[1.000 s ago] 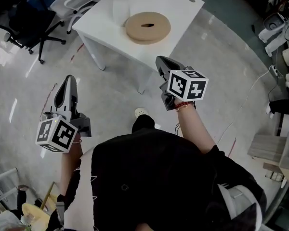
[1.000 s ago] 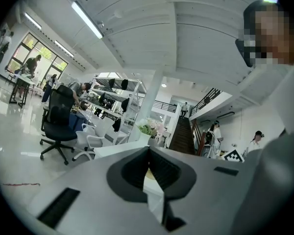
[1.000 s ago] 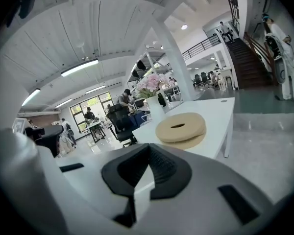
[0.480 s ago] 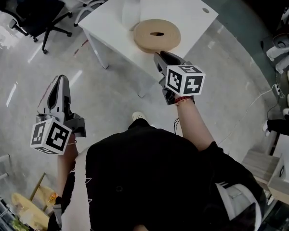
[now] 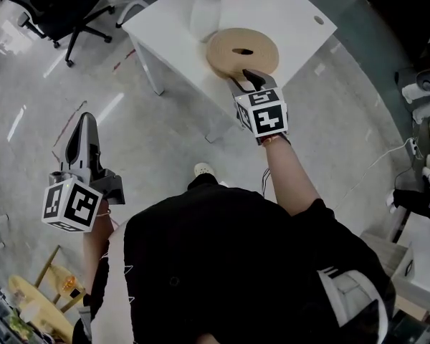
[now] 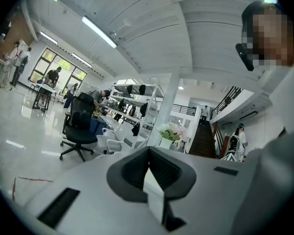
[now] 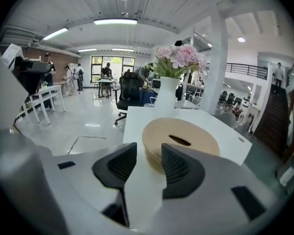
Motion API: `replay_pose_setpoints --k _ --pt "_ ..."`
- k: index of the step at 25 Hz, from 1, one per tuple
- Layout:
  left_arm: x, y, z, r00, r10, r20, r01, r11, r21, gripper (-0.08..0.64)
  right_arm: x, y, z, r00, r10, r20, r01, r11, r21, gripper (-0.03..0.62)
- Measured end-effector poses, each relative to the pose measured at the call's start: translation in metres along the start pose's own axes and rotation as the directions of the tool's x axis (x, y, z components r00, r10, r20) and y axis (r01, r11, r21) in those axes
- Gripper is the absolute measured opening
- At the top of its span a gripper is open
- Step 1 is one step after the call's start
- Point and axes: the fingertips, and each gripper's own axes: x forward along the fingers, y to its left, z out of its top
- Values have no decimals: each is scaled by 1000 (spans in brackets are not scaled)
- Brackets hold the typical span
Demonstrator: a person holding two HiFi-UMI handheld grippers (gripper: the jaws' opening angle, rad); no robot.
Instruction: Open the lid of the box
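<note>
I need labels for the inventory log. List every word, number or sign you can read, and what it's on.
No readable words or numbers anywhere.
The left cube and the right cube: black-and-white square patterns only, no letters.
The round box, the vase and the table: no print visible.

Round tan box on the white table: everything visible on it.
The box is a low, round, tan container whose side looks coiled or woven in ridges. Its flat lid is on, with a dark slot at the centre. It sits flat near the front edge of the white table, beside a white vase. The right gripper, whose jaws have just been opening, points at its near side with nothing between the pads.
</note>
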Motion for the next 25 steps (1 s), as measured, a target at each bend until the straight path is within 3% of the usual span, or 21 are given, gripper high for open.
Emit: replay_pose_setpoints --k 7,10,16,22,25 --pt "-3 11 0 999 33 7 -33 999 -8 11 26 1 -1 998 -12 -54 0 978 -210 187" --pt "-7 18 2 999 51 12 -51 999 -9 11 37 0 -7 995 -29 -92 -5 938 -345 193" --pt "-11 24 3 998 63 15 -63 998 -5 11 57 -1 -30 981 -65 -182 -43 845 -533 213" --pt "-13 26 5 998 64 24 -64 998 -4 11 69 -11 -44 973 -120 -199 -32 778 -627 218" --pt "-14 27 5 998 64 24 -64 998 -4 11 72 -12 -45 975 -120 -186 -24 778 -628 221"
